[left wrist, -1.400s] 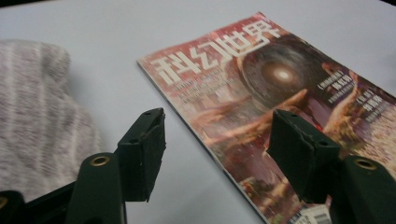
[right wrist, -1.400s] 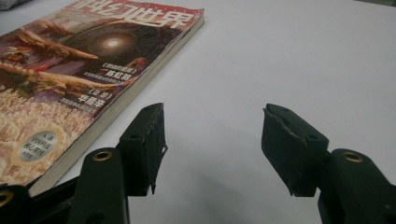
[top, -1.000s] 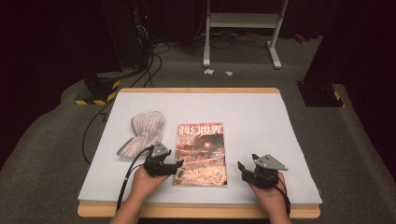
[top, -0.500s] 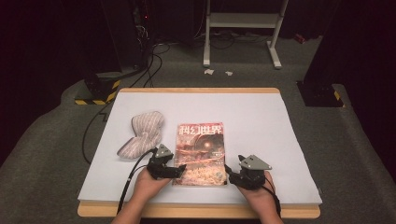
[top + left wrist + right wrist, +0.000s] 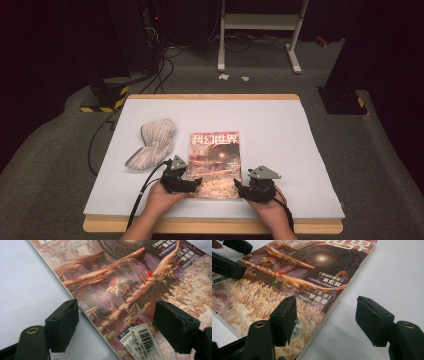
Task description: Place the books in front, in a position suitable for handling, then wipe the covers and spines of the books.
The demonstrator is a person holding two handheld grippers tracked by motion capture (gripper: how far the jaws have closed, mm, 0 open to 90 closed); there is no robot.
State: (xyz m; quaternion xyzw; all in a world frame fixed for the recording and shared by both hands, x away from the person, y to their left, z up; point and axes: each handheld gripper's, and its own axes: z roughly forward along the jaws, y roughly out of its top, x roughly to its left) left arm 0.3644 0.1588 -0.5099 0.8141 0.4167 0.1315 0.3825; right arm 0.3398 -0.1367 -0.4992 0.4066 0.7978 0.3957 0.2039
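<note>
The magazine [image 5: 215,158] lay flat on the white table cover [image 5: 280,130], near its front edge and a little left of the middle, with its title end pointing away from the person. It had not shifted since a second earlier.

At the magazine's near left corner sat the left gripper [image 5: 192,183]. Its jaws had just been opening and now stood spread, one over the bare cover beside the magazine's left edge and the other above the printed cover, close to the barcode label [image 5: 140,341]; that edge lay between them, and the pads did not press on it. The left hand [image 5: 162,199] had hardly moved.

At the magazine's near right corner was the right gripper [image 5: 243,190], which a second earlier had been well to the right of the magazine and had since slid in to its right edge. Its jaws were spread wide, one above the cover art and one over the bare cover beside the edge, pinching nothing.

Left of the magazine, just beyond its far left corner, the striped cloth [image 5: 152,143] lay crumpled where it had been.
</note>
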